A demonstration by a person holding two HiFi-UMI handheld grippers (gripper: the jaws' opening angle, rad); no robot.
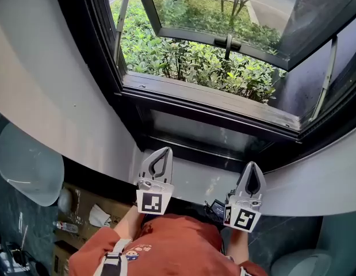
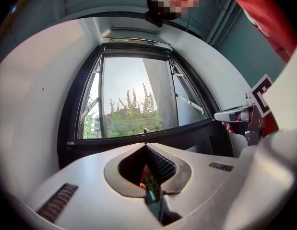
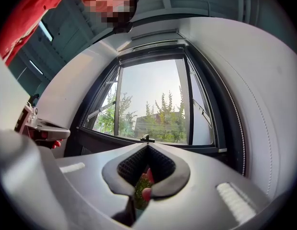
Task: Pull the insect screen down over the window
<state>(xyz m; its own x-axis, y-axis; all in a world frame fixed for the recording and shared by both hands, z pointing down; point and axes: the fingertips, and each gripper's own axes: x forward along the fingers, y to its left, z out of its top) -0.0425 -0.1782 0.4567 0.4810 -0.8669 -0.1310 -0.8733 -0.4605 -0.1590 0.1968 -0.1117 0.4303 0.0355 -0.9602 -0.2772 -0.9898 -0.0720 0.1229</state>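
The window [image 1: 212,99] has a black frame, and its glass sash [image 1: 224,16] is swung outward over green shrubs. No screen shows across the opening. A pale bar [image 2: 134,41] runs along the top of the frame, also seen in the right gripper view as the pale bar [image 3: 153,44]. My left gripper [image 1: 161,150] is shut and empty, held just below the sill. My right gripper [image 1: 252,164] is beside it, also shut with nothing between its tips. Both point up at the window. From their own cameras, the left gripper [image 2: 146,145] and the right gripper [image 3: 148,146] show closed tips.
A sash handle [image 1: 228,42] sits on the open pane's lower rail. White curved walls [image 1: 57,96] flank the window recess. A pale rounded object [image 1: 28,165] and a cardboard box [image 1: 80,209] with small items lie low at the left. The person's red shirt [image 1: 172,246] fills the bottom.
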